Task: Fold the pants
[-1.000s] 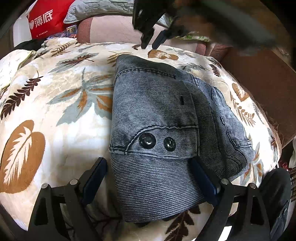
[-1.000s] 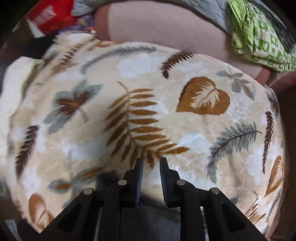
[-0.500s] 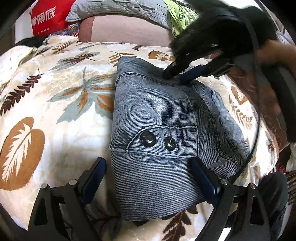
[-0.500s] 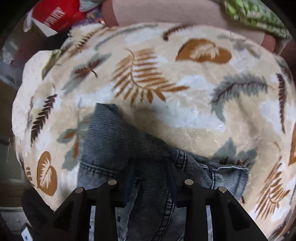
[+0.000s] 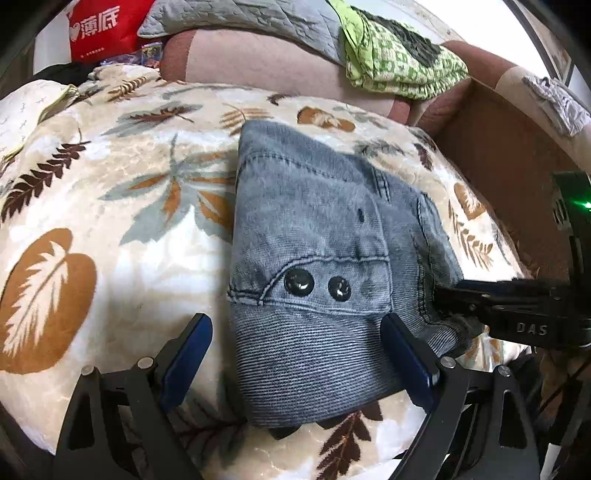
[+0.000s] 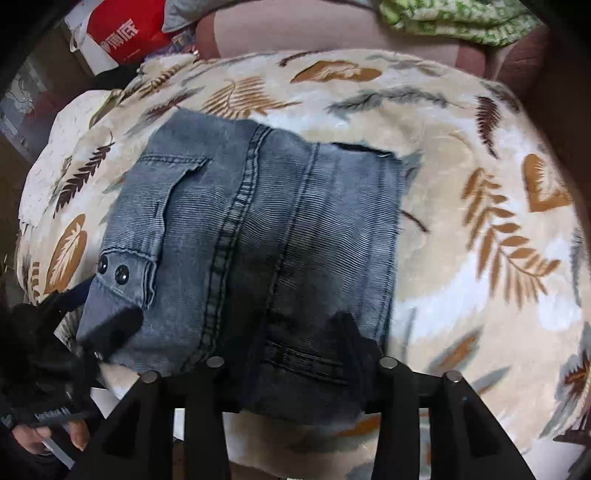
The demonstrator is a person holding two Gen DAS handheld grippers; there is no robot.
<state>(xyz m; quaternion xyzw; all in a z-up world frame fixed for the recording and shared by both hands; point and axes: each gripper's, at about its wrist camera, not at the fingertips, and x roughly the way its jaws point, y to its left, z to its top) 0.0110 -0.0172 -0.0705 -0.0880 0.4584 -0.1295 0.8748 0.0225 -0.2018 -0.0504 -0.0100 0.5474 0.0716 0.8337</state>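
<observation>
The grey denim pants (image 5: 317, 236) lie folded into a compact rectangle on a leaf-print blanket (image 5: 110, 229); they also show in the right wrist view (image 6: 258, 240). Two dark snap buttons (image 5: 317, 286) sit on a pocket flap. My left gripper (image 5: 295, 354) is open, its blue pads straddling the near end of the bundle. My right gripper (image 6: 299, 343) is open over the near edge of the pants; in the left wrist view it (image 5: 443, 295) reaches in from the right against the pants' right edge.
A pink-brown sofa back (image 5: 258, 55) runs behind the blanket. On it lie a green patterned cloth (image 5: 399, 62) and a grey quilt (image 5: 236, 18). A red bag (image 5: 99, 29) stands at far left. A brown surface (image 5: 498, 140) lies at right.
My right gripper came from the far side of the blanket, over the pants, down to their near right edge, and its jaws opened wider. My left gripper and the pants stayed put.
</observation>
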